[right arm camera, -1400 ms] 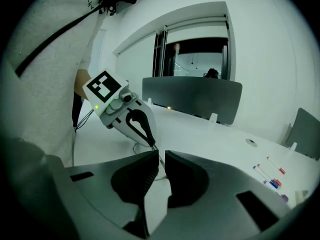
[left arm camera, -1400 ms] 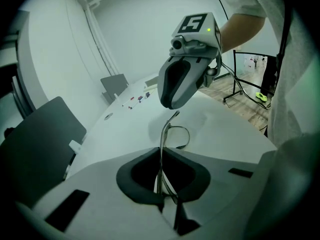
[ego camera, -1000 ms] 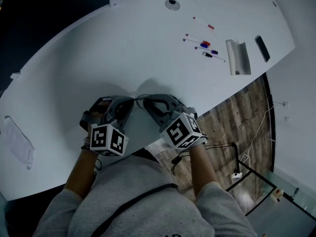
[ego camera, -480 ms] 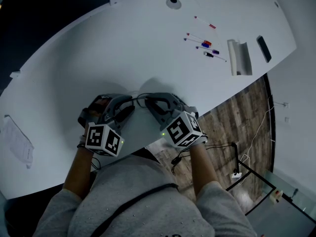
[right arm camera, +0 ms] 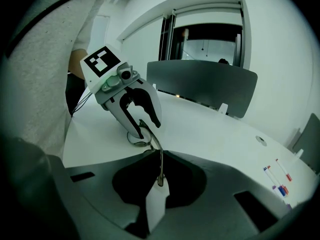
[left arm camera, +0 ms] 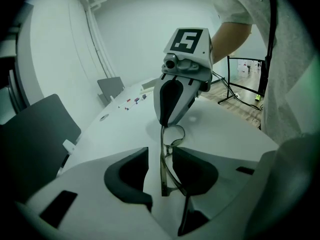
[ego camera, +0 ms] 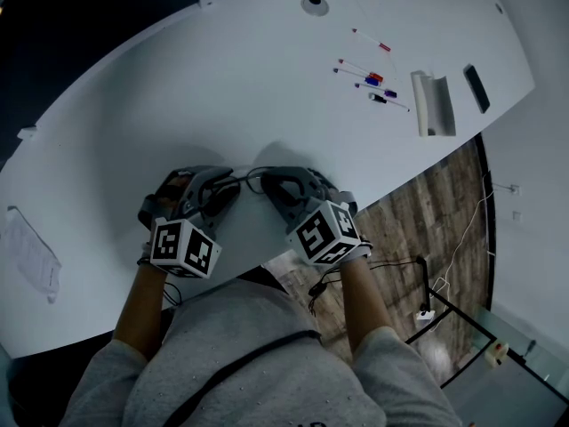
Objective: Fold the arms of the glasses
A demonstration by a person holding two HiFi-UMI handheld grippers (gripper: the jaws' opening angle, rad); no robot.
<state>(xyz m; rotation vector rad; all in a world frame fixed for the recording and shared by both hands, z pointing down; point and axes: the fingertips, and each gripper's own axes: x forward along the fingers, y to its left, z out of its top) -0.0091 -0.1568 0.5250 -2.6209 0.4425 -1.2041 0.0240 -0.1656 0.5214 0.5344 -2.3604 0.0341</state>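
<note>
A thin-framed pair of glasses (ego camera: 247, 178) sits between my two grippers near the front edge of the white table (ego camera: 222, 87). My left gripper (ego camera: 233, 188) is open, its jaws having parted within the last second. One arm of the glasses (left arm camera: 162, 154) runs down the gap in my left gripper (left arm camera: 161, 176) without either pad pressing on it. My right gripper (ego camera: 258, 183) faces it from the right. In the right gripper view my right gripper (right arm camera: 160, 176) is shut on the other arm of the glasses (right arm camera: 152, 139). The open left gripper (right arm camera: 141, 120) stands over the lenses there.
Several markers (ego camera: 369, 76), a white tray (ego camera: 431, 103) and a dark flat device (ego camera: 473, 87) lie at the far right of the table. A sheet of paper (ego camera: 31, 256) lies at the left. The table's edge and wooden floor (ego camera: 418, 229) are just right of my right hand.
My left gripper's jaws have opened off the glasses' arm. Both hands have stayed almost in place, and my right gripper keeps its hold.
</note>
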